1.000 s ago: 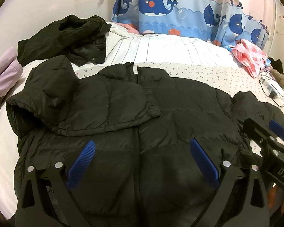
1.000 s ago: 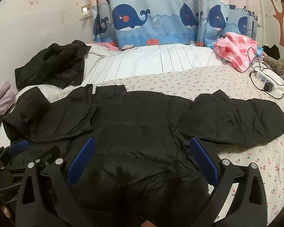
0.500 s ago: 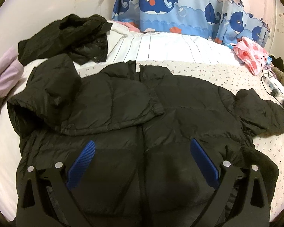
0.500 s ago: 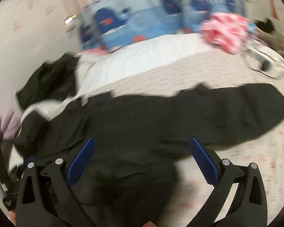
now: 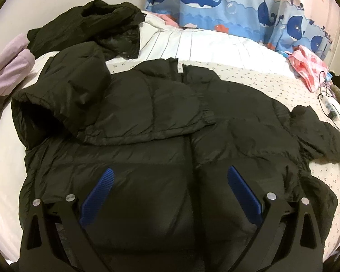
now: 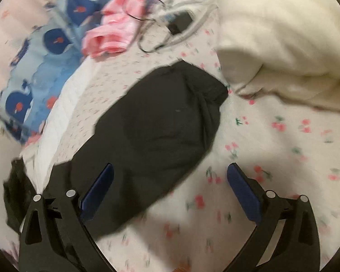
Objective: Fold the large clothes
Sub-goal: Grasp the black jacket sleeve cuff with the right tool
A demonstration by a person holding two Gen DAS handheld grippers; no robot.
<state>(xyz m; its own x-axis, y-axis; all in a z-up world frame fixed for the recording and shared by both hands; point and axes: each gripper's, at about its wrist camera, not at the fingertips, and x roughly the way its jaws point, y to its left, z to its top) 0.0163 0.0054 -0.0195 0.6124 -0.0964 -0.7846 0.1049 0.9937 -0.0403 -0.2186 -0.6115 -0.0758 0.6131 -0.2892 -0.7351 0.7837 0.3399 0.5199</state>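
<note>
Left gripper (image 5: 170,188) hangs level, both black arms rising from the bottom corners of its view, and the two blue ribbed pads (image 5: 97,198) stand wide apart with nothing between them. Its jaws are spread to the full, gripping nothing. Right gripper (image 6: 170,185) is just as wide, its blue pads (image 6: 243,191) splayed outward and bare, no cloth pinched between them. Its view is rolled hard to one side and smeared with blur, so that wrist is tilted, and the picture is too soft to read finer detail. Silver pivot screws show on both pairs of arms. Neither hand of the person is in sight.
</note>
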